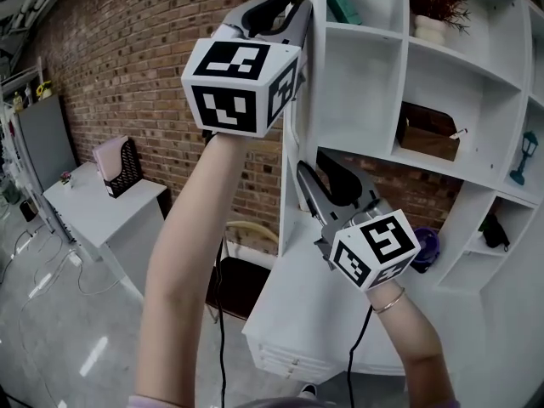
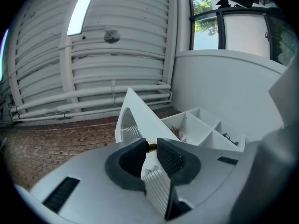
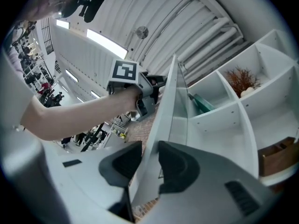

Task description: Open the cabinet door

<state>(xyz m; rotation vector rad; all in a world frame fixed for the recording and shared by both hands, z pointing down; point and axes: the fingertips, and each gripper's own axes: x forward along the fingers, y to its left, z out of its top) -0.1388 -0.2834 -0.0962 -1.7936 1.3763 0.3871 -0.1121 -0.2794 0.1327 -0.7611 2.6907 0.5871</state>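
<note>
The white cabinet door (image 1: 296,134) stands swung out, edge-on to me in the head view, beside the open white shelving (image 1: 365,83). My left gripper (image 1: 293,2) is up at the door's top edge. In the left gripper view its jaws (image 2: 152,148) are shut on the slatted door (image 2: 138,118), with a small brass piece (image 2: 151,147) showing between the pads. My right gripper (image 1: 308,177) is lower on the same edge. The door (image 3: 166,120) runs between the right gripper's open jaws (image 3: 149,160), against the right-hand pad (image 3: 173,164). The left gripper (image 3: 149,90) also shows there.
The shelves hold a dried plant in a pot (image 1: 435,7), a wooden box (image 1: 429,138), a blue lantern figure (image 1: 525,155) and a purple object (image 1: 425,249). A brick wall (image 1: 144,58) stands behind. A white desk (image 1: 102,206) with a pink file holder (image 1: 119,167) is at the left.
</note>
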